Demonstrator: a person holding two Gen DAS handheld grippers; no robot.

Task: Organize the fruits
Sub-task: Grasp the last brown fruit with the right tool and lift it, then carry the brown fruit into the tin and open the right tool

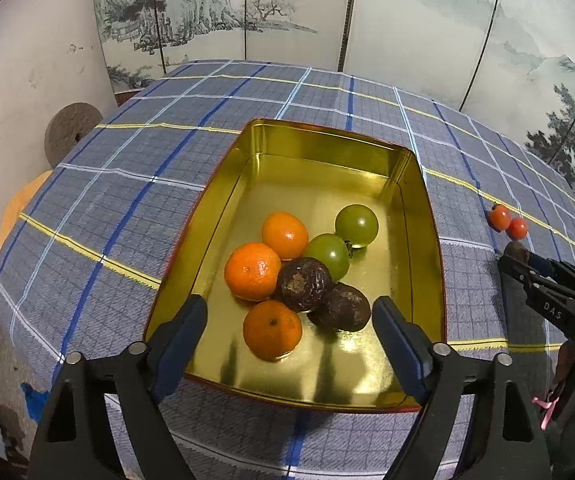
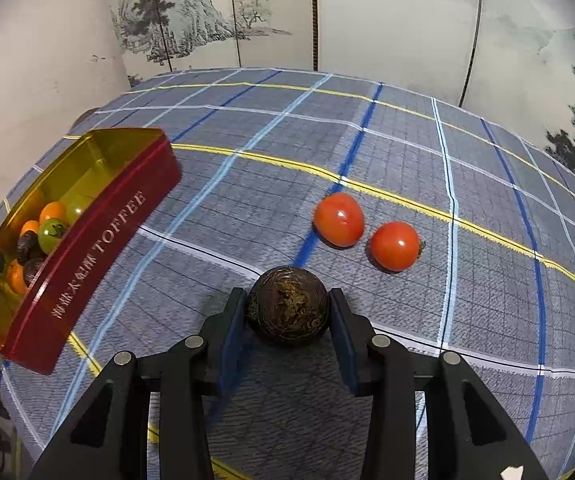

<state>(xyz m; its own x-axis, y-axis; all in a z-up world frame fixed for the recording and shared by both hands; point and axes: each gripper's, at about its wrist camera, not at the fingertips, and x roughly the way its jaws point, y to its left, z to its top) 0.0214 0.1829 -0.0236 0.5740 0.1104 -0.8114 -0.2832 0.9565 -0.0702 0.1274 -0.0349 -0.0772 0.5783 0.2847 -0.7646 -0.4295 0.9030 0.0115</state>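
Note:
A gold-lined red toffee tin (image 1: 319,140) sits on the checked tablecloth and holds three oranges (image 1: 252,271), two green tomatoes (image 1: 356,224) and two dark brown passion fruits (image 1: 303,285). My left gripper (image 1: 289,326) is open and empty over the tin's near end. My right gripper (image 2: 287,314) is shut on a third dark passion fruit (image 2: 287,306), low over the cloth. Two red tomatoes (image 2: 338,219) (image 2: 394,245) lie on the cloth just beyond it. The tin also shows in the right wrist view (image 2: 99,240), at the left. The right gripper shows in the left wrist view (image 1: 519,258).
The checked tablecloth (image 2: 247,200) covers a round table. A painted folding screen (image 1: 407,20) stands behind it. A round brown disc (image 1: 71,134) leans by the wall at the left. An orange object (image 1: 19,208) peeks out past the table's left edge.

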